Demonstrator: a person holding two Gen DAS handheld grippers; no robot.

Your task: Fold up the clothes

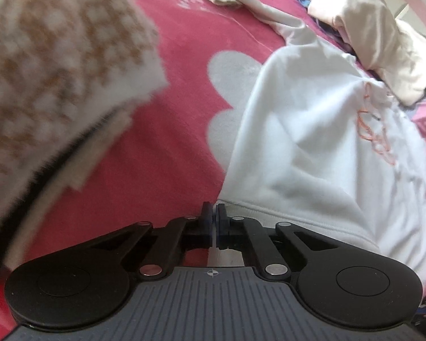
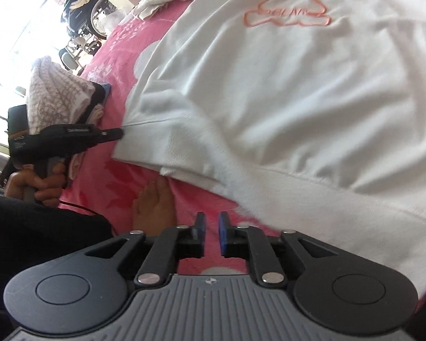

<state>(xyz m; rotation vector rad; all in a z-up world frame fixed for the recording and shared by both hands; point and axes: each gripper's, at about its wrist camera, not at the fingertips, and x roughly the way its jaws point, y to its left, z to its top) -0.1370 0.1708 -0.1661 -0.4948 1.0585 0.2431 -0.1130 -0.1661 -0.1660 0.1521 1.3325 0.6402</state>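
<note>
A white sweatshirt [image 2: 269,85] with an orange bear outline lies spread on the pink bed [image 1: 170,142], ahead and right of both tools. The left gripper [image 1: 213,216] is clenched on the sweatshirt's hem corner; the right gripper [image 2: 212,223] hangs released above the blanket, just short of the ribbed hem. The thin pinch could slip if pulled, dragging the sleeve askew. A blurred checkered knit [image 1: 56,71] crowds the left gripper's side. How much cloth sits between its fingers is hard to make out.

One white sweatshirt [image 2: 284,99], two tools [image 1: 213,216] [image 2: 212,224]
</note>
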